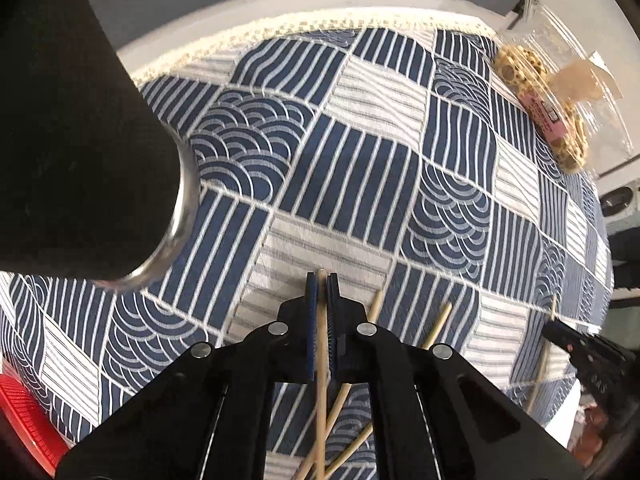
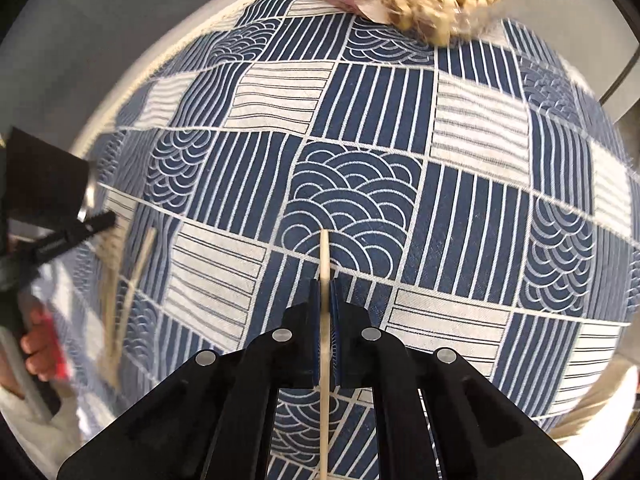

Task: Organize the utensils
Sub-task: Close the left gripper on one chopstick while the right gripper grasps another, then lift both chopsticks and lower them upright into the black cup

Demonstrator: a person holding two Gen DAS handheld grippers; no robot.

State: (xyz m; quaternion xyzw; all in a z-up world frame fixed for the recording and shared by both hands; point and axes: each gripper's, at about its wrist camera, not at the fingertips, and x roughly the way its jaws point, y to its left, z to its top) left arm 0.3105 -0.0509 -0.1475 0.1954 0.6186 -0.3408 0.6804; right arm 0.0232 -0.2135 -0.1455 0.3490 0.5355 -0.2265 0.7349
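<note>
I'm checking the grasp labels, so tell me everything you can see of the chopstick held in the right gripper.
The chopstick is a thin, pale stick that looks like bamboo or light wood, plain and unmarked. The right gripper is shut on it, its blue pads pressing both sides. One blunt end sticks out past the fingertips over the blue-and-white patterned tablecloth; the rest runs back between the fingers to the picture's bottom edge. Whether it touches the cloth cannot be told. In the left wrist view it shows only faintly.

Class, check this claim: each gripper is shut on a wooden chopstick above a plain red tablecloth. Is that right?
Only the cloth is wrong. Both wrist views show the tablecloth patterned blue and white. The left gripper and right gripper are each shut on a chopstick.
</note>
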